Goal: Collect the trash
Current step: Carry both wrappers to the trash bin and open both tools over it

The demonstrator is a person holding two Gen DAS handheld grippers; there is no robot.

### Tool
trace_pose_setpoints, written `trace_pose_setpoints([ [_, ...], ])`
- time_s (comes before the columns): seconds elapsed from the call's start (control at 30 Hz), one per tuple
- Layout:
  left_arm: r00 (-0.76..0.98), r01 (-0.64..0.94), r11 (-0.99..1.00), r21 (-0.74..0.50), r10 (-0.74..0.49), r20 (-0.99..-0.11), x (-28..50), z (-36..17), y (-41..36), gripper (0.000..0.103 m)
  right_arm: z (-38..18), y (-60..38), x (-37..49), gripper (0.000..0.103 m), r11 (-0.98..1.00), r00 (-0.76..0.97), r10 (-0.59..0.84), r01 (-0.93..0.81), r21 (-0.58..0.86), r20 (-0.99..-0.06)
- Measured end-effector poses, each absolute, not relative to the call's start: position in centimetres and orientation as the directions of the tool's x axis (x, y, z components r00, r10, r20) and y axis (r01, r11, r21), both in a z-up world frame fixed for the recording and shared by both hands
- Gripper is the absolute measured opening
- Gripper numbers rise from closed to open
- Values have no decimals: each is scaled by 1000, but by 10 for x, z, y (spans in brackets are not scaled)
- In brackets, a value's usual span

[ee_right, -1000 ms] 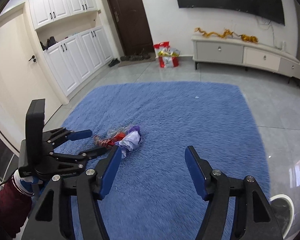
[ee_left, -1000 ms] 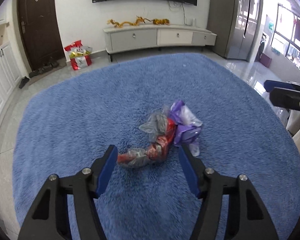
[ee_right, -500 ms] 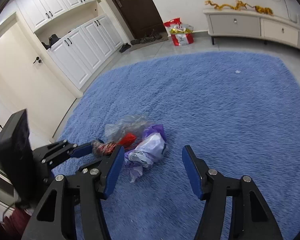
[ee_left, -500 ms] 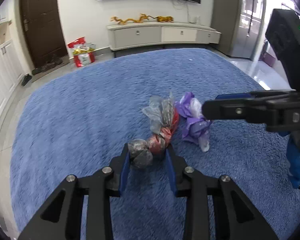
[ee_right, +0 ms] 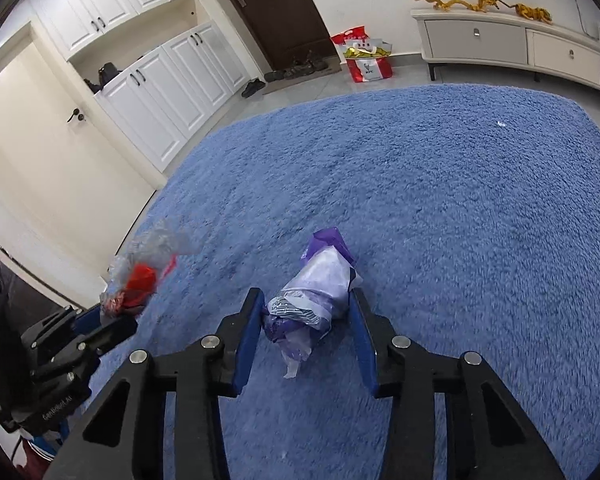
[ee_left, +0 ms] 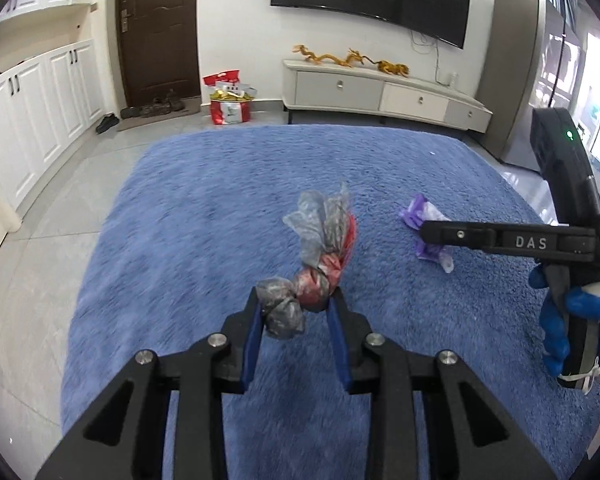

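Collection looks well under way, by my reading. The left gripper has its jaws clenched on the knotted clear bag with red contents, which juts forward from between them, apparently lifted off the blue rug. The right gripper brackets the crumpled purple-and-white wrapper; whether its jaws press it yet I cannot tell. The wrapper lies on the rug between the jaws. No bin shows, so disposal remains.
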State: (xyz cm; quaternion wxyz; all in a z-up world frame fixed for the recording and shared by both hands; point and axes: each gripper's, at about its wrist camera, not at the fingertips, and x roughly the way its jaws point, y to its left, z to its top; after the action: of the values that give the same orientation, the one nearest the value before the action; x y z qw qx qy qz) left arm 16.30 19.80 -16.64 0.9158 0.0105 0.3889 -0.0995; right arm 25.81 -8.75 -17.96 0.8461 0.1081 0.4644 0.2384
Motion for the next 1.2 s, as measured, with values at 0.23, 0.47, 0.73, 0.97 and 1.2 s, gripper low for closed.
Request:
trace_pose_setpoints([
  [0.23, 721, 184, 982, -40, -163, -674, 125, -135, 195, 29, -140, -105, 207, 42, 860, 505, 507, -351, 371, -698],
  [0.47, 775, 203, 979, -32, -181, -606, 86, -95, 180, 29, -77, -150, 140, 42, 882, 628, 470, -360, 303, -620],
  [0.73, 796, 271, 962, -19, -236, -557, 48, -65, 137, 29, -26, -202, 64, 42, 923, 761, 384, -310, 226, -524],
  [0.97, 799, 313, 949, -42, -287, -528, 38, -38, 105, 29, 2, -241, 17, 42, 952, 840, 304, -251, 174, -451],
  [1.2, 767, 407, 913, -23, -355, -535, 37, -27, 47, 29, 2, -305, -13, 42, 978, 885, 184, -120, 172, -427],
])
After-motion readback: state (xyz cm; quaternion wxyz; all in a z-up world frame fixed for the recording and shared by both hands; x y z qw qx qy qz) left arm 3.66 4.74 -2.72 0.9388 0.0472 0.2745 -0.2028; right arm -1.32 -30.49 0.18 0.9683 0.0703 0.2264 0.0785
